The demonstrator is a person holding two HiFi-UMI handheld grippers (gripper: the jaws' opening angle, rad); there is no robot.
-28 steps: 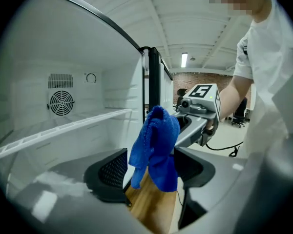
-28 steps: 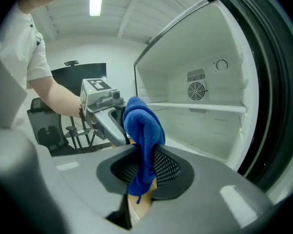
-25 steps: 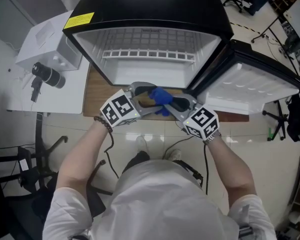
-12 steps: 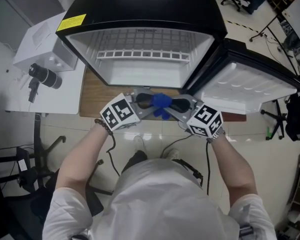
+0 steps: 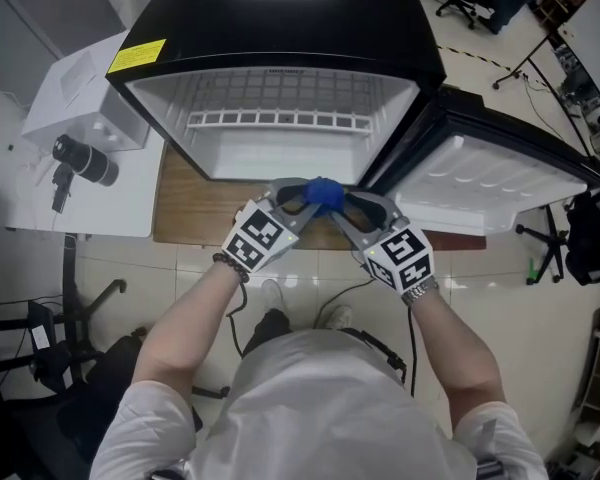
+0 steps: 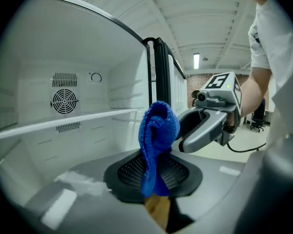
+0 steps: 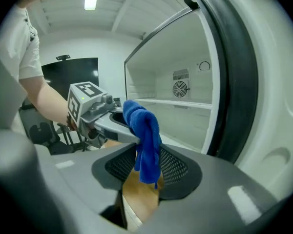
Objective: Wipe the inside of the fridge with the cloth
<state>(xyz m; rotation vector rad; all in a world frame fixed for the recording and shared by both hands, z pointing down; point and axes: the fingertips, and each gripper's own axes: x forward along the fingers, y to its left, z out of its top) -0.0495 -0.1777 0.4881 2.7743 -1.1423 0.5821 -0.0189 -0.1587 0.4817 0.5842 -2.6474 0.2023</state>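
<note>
**A:** Any writing to read?

**B:** A yellow label [image 5: 136, 55] sits on the fridge [image 5: 280, 28] top, upper left, but its print is too small to read. Each cube carries black-and-white square markers.

**A:** What differs from a second ago?

**B:** The left hand-held gripper [image 5: 302, 200], wide apart then, has just been closing and now grasps the blue cloth [image 5: 324, 192]. The right hand-held gripper [image 5: 348, 208] has just been opening and stands released beside the cloth. Both have come closer to the fridge mouth, mid-frame.

**A:** And around them?

**B:** The door [image 5: 500, 168] hangs open at right, and a wooden counter [image 5: 185, 203] lies under the fridge. At left is a white box [image 5: 80, 88] with a black cylinder [image 5: 80, 158]. Inside, a shelf [image 6: 63, 123] crosses below a fan grille [image 6: 64, 100].
</note>
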